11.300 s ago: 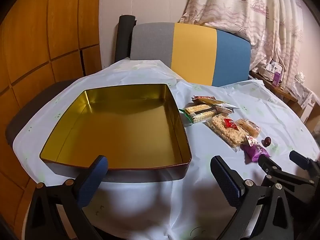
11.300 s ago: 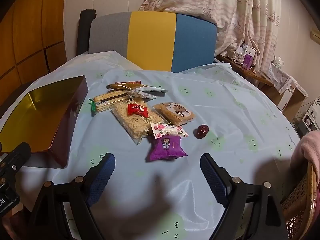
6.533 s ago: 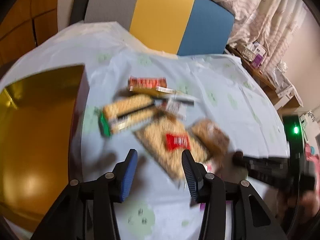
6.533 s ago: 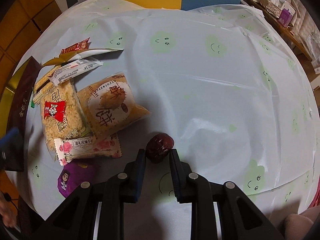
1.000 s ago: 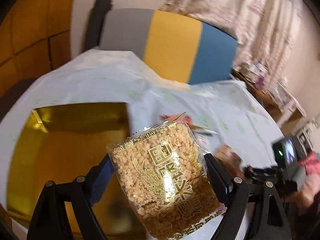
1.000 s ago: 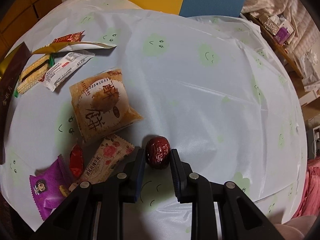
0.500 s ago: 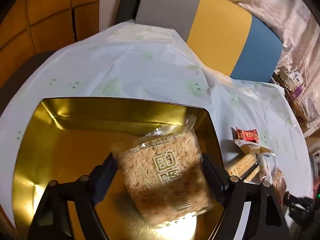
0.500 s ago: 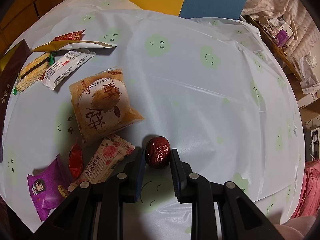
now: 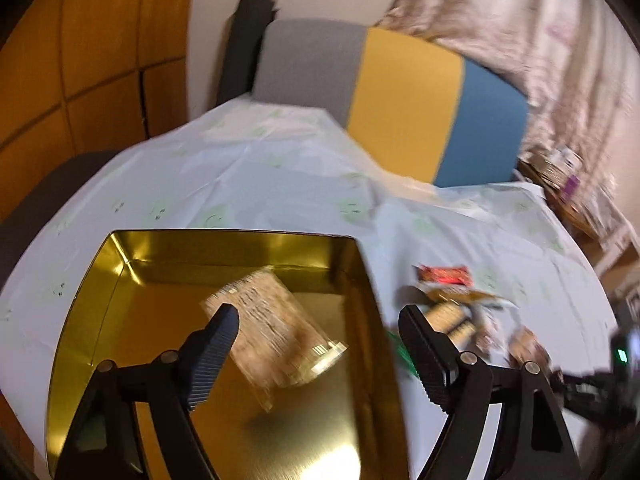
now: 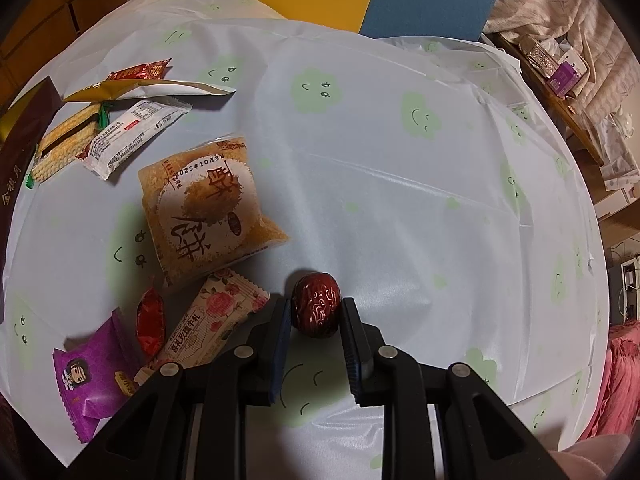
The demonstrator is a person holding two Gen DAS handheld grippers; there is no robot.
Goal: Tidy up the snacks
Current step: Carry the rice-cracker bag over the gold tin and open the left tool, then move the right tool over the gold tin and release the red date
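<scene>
A gold tin [image 9: 224,234] lies open on the pale tablecloth in the left wrist view. A clear pack of rice crisps [image 9: 276,332] lies aslant on its floor, blurred. My left gripper [image 9: 316,316] hangs over it, open, the right finger well clear of the pack. In the right wrist view my right gripper [image 10: 315,308] is shut on a dark red date [image 10: 316,296] that rests on the cloth. To its left lie a round pastry pack [image 10: 208,208], a rose-print bar [image 10: 208,328], a small red candy [image 10: 151,322] and a purple pack [image 10: 88,376].
More snacks sit at the far left: a white wrapper [image 10: 132,136], wafer sticks [image 10: 64,144], a gold and red wrapper [image 10: 136,76], beside the tin's brown wall [image 10: 20,152]. A grey, yellow and blue chair [image 9: 400,100] stands behind the table. A cluttered shelf [image 10: 560,72] is at right.
The left gripper has let go of the rice crisp pack, which now lies in the tin, and the gripper has drawn back from it. The right gripper and the date have not moved.
</scene>
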